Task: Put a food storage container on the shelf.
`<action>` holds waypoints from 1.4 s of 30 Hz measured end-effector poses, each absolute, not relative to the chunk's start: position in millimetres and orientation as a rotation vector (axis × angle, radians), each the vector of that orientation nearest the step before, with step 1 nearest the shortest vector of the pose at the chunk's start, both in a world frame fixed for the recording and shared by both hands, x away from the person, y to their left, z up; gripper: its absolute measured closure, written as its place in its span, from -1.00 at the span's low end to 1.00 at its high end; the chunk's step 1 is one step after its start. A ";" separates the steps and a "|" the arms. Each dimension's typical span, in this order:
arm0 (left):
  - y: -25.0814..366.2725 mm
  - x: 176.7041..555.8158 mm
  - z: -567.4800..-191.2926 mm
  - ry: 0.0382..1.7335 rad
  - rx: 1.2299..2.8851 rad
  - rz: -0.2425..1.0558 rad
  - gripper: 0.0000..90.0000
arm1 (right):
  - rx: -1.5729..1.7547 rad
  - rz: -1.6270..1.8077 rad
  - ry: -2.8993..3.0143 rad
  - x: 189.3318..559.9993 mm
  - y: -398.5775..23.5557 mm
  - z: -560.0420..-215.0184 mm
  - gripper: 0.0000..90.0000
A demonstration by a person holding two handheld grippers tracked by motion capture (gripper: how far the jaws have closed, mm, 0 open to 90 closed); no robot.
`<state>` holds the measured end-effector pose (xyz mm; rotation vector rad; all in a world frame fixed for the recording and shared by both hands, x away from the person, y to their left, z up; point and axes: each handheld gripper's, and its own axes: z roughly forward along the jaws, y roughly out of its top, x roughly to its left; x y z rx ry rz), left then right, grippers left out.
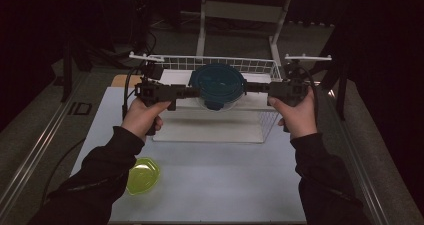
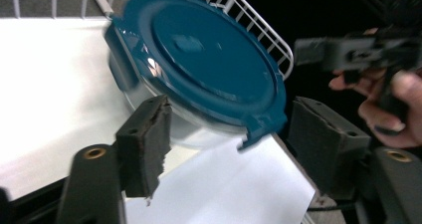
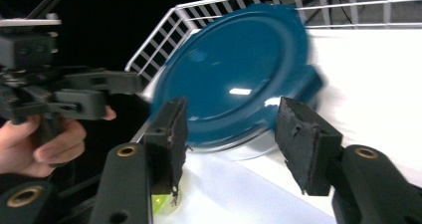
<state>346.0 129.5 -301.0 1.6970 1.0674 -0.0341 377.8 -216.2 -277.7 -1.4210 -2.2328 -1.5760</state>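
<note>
High view: lidded container (image 1: 218, 86) at table far edge, before wire rack (image 1: 260, 65). Left hand-held gripper (image 1: 192, 91) and right hand-held gripper (image 1: 251, 87) flank it, jaws wide, empty. Advice: close both evenly on rim.

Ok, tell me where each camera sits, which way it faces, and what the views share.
High view: above the person's side, facing forward and down on the table; both forearms and hand-held grippers show.
Left gripper view: rides the left hand-held gripper, looking along its open jaws at the lidded bowl.
Right gripper view: rides the right hand-held gripper, jaws open, facing the same bowl.
Shared: the bowl and wire rack; each gripper view also catches the other hand.
</note>
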 end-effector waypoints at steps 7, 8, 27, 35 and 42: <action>128.0 320.6 -313.1 0.967 1.714 0.096 -0.70 | -1.260 -1.589 -2.302 344.8 -189.8 -278.8 0.15; 128.4 317.4 -314.8 0.962 1.709 0.119 -0.72 | -1.241 -1.582 -2.303 341.2 -184.9 -281.1 0.19; 143.8 270.3 -349.8 0.887 1.770 0.301 -0.97 | -1.247 -1.489 -2.432 336.4 -129.1 -310.1 1.00; 144.5 264.5 -363.6 0.890 1.776 0.288 -0.97 | -1.289 -1.468 -2.451 344.3 -126.1 -310.4 1.00; 144.0 259.6 -364.0 0.872 1.781 0.317 -0.97 | -1.325 -1.485 -2.429 348.9 -135.2 -311.5 1.00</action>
